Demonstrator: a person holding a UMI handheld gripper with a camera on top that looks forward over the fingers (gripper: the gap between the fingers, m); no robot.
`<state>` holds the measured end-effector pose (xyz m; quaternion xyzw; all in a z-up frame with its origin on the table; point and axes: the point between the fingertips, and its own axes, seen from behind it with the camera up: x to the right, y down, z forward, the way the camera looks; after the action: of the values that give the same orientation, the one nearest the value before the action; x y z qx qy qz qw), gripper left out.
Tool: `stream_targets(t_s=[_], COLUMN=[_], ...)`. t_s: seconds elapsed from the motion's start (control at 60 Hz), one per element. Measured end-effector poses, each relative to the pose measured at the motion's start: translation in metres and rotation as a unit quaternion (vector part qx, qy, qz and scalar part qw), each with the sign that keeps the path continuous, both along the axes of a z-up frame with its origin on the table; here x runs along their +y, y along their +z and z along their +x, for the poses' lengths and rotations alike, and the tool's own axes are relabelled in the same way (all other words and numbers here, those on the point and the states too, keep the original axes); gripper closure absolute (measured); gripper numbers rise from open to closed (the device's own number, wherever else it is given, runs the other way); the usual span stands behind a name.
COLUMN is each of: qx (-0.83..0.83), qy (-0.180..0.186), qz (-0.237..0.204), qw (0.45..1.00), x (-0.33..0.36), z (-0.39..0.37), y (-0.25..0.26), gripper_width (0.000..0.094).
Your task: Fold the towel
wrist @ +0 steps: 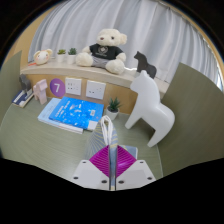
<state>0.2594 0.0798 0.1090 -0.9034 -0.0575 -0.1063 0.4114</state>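
The tongs (pixel 112 160) are pressed together, with the magenta pads nearly touching. No towel is visible. Just ahead on the counter (pixel 30 135) stand a white horse figure (pixel 150 112) and a blue book (pixel 70 113).

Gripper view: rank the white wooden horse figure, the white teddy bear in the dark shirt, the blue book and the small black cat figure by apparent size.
1. White wooden horse figure, though it's nearest.
2-3. White teddy bear in the dark shirt and blue book look alike.
4. Small black cat figure.
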Motion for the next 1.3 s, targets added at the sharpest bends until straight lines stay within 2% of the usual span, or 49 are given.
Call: stream_targets(t_s=[0.05,0.117,0.15,0.217,0.25,0.333,0.45,0.7,0.833,1.3], qx=[0.010,0.009,0.007,0.011,0.023,0.047,0.055,0.111,0.128,0.123], qy=[-0.003,-0.011,-0.020,-0.031,-0.033,-0.030,-0.019,0.020,0.032,0.029], qz=[-0.006,-0.013,-0.018,-0.028,-0.025,-0.005,0.010,0.069,0.089,0.103], qw=[1.000,1.000,1.000,0.999,0.999,0.998,0.998,0.991,0.987,0.987], x=[-0.003,-0.008,-0.012,-0.019,-0.021,-0.024,-0.034,-0.081,-0.121,-0.240], z=[0.020,0.049,0.059,0.072,0.073,0.065,0.043,-0.044,-0.082,-0.128], y=[-0.010,-0.026,-0.035,-0.046,-0.045,-0.034,-0.006,0.080,0.108,0.124], gripper_width=[0.0802,0.0561,0.0475,0.0364,0.0324,0.0304,0.0195,0.0170,0.0168,0.0171])
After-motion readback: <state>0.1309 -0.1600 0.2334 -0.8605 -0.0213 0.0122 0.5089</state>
